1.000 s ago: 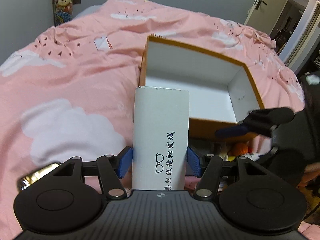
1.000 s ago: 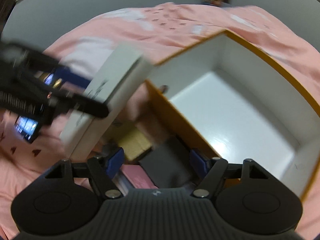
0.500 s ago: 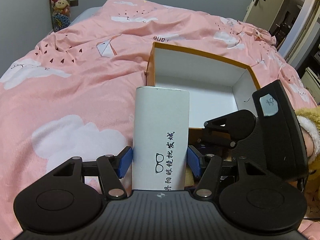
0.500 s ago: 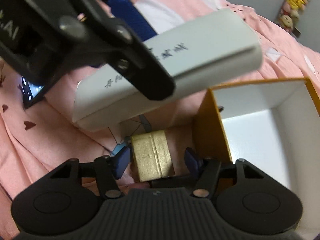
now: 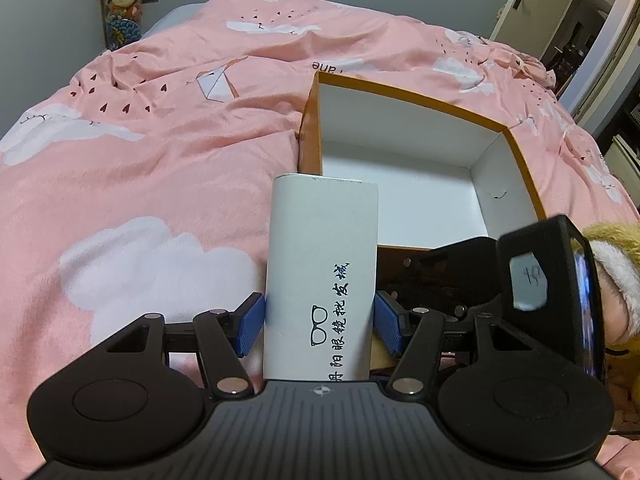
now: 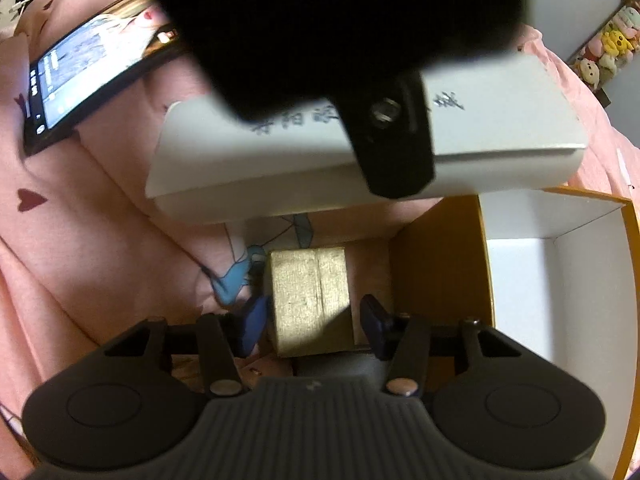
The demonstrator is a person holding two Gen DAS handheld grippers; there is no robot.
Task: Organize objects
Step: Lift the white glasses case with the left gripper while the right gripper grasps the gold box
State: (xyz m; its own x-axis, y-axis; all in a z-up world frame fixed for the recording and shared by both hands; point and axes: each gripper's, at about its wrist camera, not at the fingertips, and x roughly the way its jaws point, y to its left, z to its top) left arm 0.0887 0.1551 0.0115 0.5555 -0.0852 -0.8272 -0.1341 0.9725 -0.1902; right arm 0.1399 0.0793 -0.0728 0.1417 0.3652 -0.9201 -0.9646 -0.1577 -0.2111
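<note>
- My left claw (image 5: 320,330) stays clamped on the white glasses case (image 5: 322,280), unmoved since a second ago, just short of the orange box (image 5: 516,152) on the bed (image 5: 160,160)
- My right claw (image 6: 310,326) has dropped beside that box; its jaws have just been closing around the small gold box (image 6: 310,300), pads straddling it, not yet pressing
- A phone (image 6: 88,68) lies beyond, left
</note>
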